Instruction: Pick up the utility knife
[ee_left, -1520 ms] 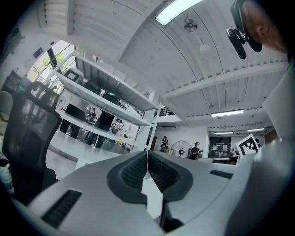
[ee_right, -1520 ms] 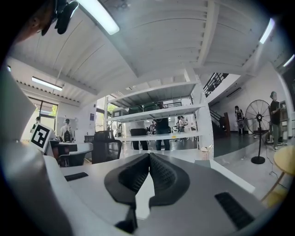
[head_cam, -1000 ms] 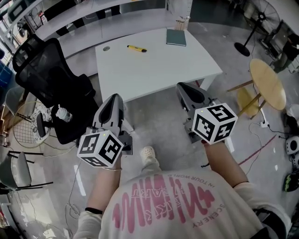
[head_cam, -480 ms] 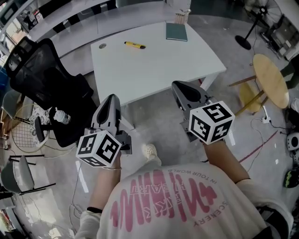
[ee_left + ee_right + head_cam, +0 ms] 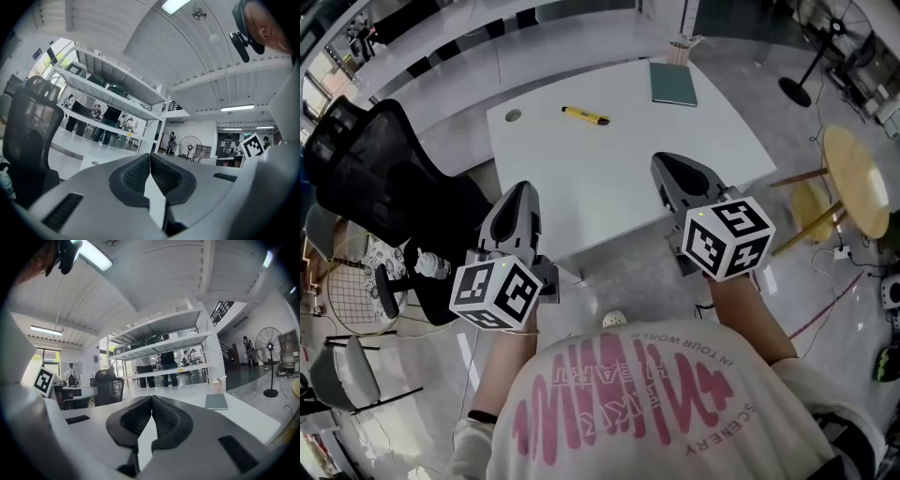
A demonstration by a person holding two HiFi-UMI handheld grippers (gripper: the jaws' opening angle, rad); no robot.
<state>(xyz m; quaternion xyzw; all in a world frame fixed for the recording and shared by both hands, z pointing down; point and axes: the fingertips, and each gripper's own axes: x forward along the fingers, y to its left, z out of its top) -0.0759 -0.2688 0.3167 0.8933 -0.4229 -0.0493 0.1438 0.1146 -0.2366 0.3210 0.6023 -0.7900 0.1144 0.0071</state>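
The yellow and black utility knife [image 5: 585, 115] lies on the white table [image 5: 609, 178], toward its far left part. My left gripper [image 5: 518, 192] hovers at the table's near left edge, jaws shut and empty. My right gripper [image 5: 667, 166] is over the table's near right part, also shut with nothing in it. Both point at the table, well short of the knife. In the left gripper view the gripper [image 5: 150, 155] has its pads touching; the right gripper [image 5: 152, 399] in its own view shows the same. The knife is not visible in either gripper view.
A dark green notebook [image 5: 673, 83] [image 5: 216, 401] and a pen cup [image 5: 682, 49] sit at the table's far right. A black office chair [image 5: 380, 178] stands left of the table, a round wooden side table [image 5: 853, 178] to the right. Shelving runs behind.
Both grippers have moved forward from over the floor to the table's near edge; the table and knife appear closer. Jaws stayed shut.
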